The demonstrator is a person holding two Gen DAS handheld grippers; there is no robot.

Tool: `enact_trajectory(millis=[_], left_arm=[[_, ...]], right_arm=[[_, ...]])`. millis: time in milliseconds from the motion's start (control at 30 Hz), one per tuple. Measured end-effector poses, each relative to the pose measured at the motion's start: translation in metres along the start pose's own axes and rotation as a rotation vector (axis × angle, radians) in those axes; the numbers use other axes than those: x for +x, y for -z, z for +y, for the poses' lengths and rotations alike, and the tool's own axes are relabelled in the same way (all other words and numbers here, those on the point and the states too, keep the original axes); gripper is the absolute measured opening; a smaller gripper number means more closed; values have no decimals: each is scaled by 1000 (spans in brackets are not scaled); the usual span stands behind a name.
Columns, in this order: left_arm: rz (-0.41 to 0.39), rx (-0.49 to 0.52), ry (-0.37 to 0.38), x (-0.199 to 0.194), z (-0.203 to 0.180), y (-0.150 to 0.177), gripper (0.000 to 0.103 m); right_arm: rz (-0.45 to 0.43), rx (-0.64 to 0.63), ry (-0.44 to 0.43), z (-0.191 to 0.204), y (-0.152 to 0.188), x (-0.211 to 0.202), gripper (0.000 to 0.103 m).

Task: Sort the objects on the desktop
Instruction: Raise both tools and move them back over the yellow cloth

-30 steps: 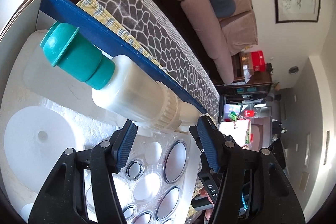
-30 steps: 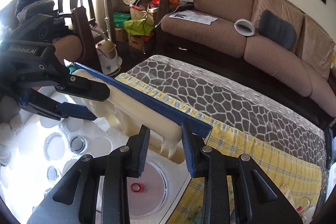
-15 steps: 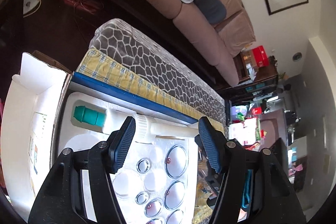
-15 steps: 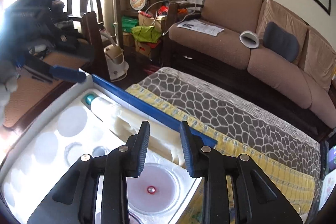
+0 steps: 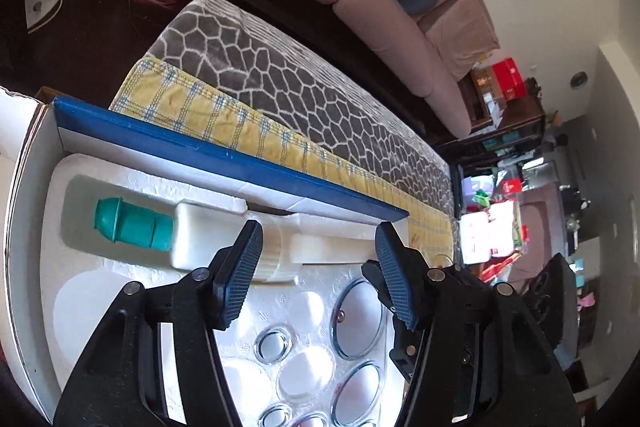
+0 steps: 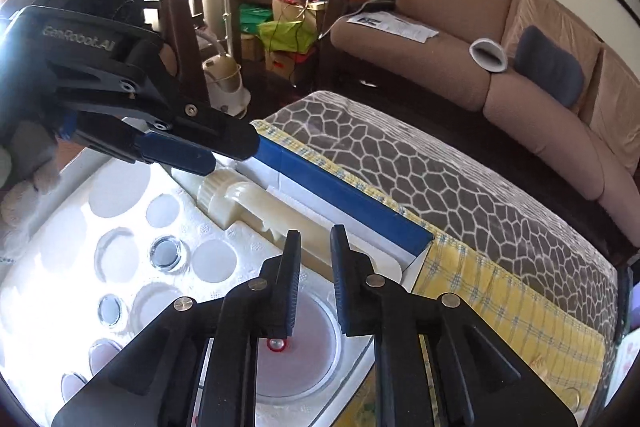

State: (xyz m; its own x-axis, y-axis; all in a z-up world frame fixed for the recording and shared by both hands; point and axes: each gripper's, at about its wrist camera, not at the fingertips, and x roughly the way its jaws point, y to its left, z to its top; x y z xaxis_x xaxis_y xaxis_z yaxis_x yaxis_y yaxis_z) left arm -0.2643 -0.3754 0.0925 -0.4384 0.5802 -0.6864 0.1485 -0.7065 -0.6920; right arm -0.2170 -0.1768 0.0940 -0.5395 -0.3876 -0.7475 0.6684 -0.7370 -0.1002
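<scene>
One cream plastic pump (image 5: 224,239) with a teal ribbed cap lies flat in its long slot in the white foam tray (image 5: 72,311), beside the box's blue rim (image 5: 224,157). Round wells hold clear glass cups (image 6: 166,253). Left gripper (image 5: 316,275) hovers above the pump, jaws apart, just narrowing, nothing between. Right gripper (image 6: 316,255) has just closed to a narrow gap, empty.
</scene>
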Motion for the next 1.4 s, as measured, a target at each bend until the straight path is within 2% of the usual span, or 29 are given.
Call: enact_trajectory(millis=[100, 167, 233, 267, 300, 367, 433, 467, 500, 567, 633, 767, 967, 1233, 1400], left_arm=[[7, -49, -1, -1, 10, -3, 37], [17, -58, 14, -3, 14, -2, 39], [9, -46, 8, -11, 11, 2, 61], [-10, -31, -10, -18, 7, 5, 81], [-23, -9, -21, -25, 3, 8, 85], [-36, 37, -45, -40, -6, 17, 87], [-47, 77, -64, -55, -14, 28, 90], [-57, 105, -80, -64, -18, 35, 95], [-73, 133, -107, -73, -22, 43, 101], [-97, 190, -153, -90, -28, 63, 102], [-106, 229, -207, -102, -29, 85, 103], [-109, 254, -261, -116, -25, 131, 103], [-119, 315, -372, -120, -24, 195, 103], [-152, 396, -477, -130, -37, 256, 103], [-165, 428, -510, -133, -46, 283, 103]], right_arm=[[15, 46, -40, -8, -3, 0, 14], [10, 75, -59, -14, -3, -3, 13], [-15, 107, -68, -19, -2, -12, 18], [-27, 126, -65, -21, -1, -17, 30], [-35, 142, -64, -22, 0, -23, 45], [-40, 166, -57, -23, 1, -34, 54], [-44, 174, -60, -21, 5, -48, 54], [-47, 177, -58, -18, 8, -56, 59], [-45, 183, -54, -17, 11, -64, 69], [-28, 193, -64, -13, 19, -77, 79], [-23, 186, -67, -6, 30, -89, 79], [-18, 204, -70, 11, 52, -113, 81], [-19, 240, -82, 37, 73, -141, 84], [-35, 229, -84, 74, 95, -178, 84], [-42, 233, -78, 86, 110, -196, 84]])
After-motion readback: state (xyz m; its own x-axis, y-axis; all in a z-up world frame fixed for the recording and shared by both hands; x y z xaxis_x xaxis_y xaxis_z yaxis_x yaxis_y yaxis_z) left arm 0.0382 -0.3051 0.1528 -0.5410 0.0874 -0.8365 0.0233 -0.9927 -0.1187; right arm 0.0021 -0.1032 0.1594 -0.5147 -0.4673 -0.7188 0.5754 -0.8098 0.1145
